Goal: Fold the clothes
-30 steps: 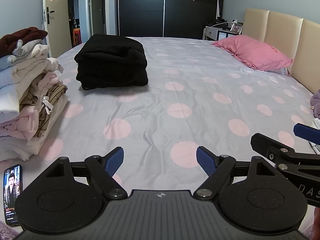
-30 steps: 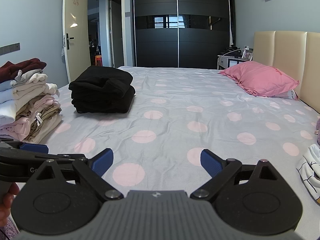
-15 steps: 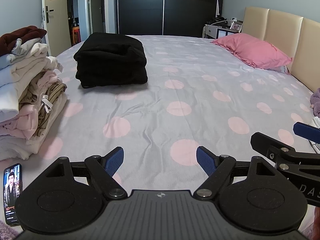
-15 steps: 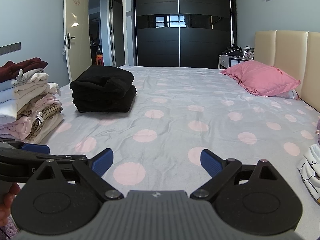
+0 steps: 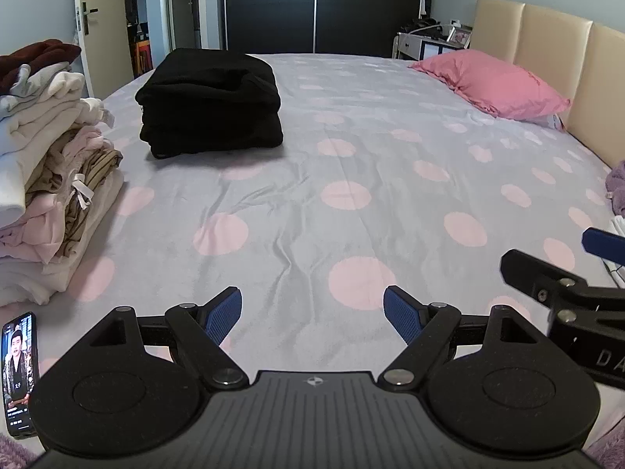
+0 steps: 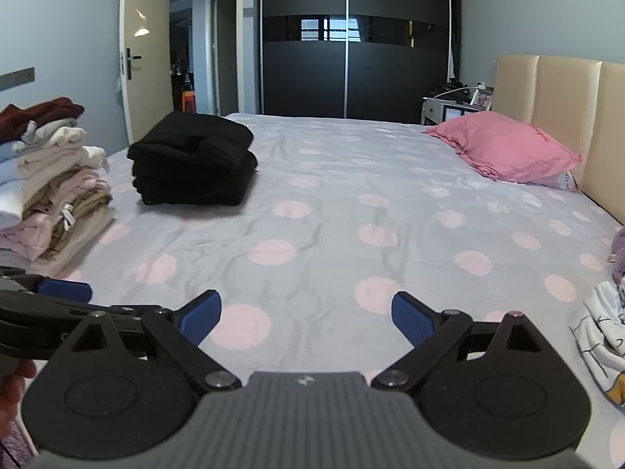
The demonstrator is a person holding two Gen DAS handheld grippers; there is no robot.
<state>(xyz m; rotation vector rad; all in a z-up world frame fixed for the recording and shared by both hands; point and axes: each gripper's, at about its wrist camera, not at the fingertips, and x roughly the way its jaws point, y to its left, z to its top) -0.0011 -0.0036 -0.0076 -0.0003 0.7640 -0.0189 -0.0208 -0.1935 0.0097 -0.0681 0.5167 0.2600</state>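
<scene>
A folded black garment (image 5: 211, 105) sits on the polka-dot bed (image 5: 351, 179) at the far left; it also shows in the right wrist view (image 6: 191, 160). A tall stack of folded light clothes (image 5: 50, 172) stands at the left edge, also in the right wrist view (image 6: 50, 195). Unfolded clothes lie at the right: a white patterned piece (image 6: 601, 336) and a purple one (image 5: 617, 191). My left gripper (image 5: 312, 314) is open and empty over the near bed. My right gripper (image 6: 306, 316) is open and empty beside it.
A pink pillow (image 5: 492, 84) lies against the beige headboard (image 5: 554, 54) at the far right. A phone (image 5: 17, 371) with a lit screen lies at the near left. A dark wardrobe (image 6: 351, 39) and an open door (image 6: 144, 51) stand beyond the bed.
Both grippers have risen or tilted slightly, so the bed and clothes sit a little lower in view. Both stay open and empty.
</scene>
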